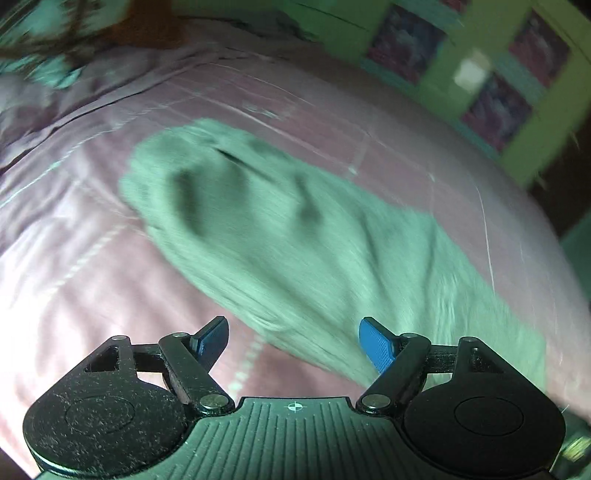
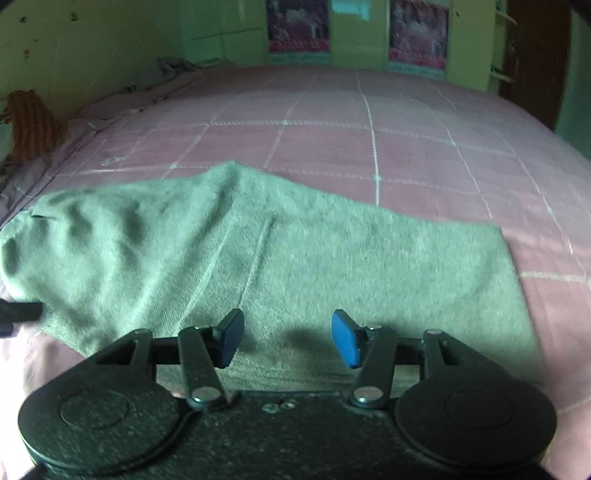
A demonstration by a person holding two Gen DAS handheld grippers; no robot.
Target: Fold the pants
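Observation:
Grey-green pants [image 1: 280, 236] lie folded on a pink checked bedspread [image 1: 74, 258]; the left wrist view is blurred. My left gripper [image 1: 293, 338] is open and empty, just above the near edge of the pants. In the right wrist view the pants [image 2: 295, 266] spread across the bed, rumpled at the left end. My right gripper [image 2: 288, 338] is open and empty, low over the near part of the fabric. A dark piece of the other gripper [image 2: 18, 312] shows at the left edge by the rumpled end.
The pink bedspread [image 2: 369, 129] stretches back to a green wall with posters [image 2: 419, 33]. An orange knitted cloth [image 2: 29, 125] lies at the bed's far left edge. A dark doorway [image 2: 535, 55] stands at the right.

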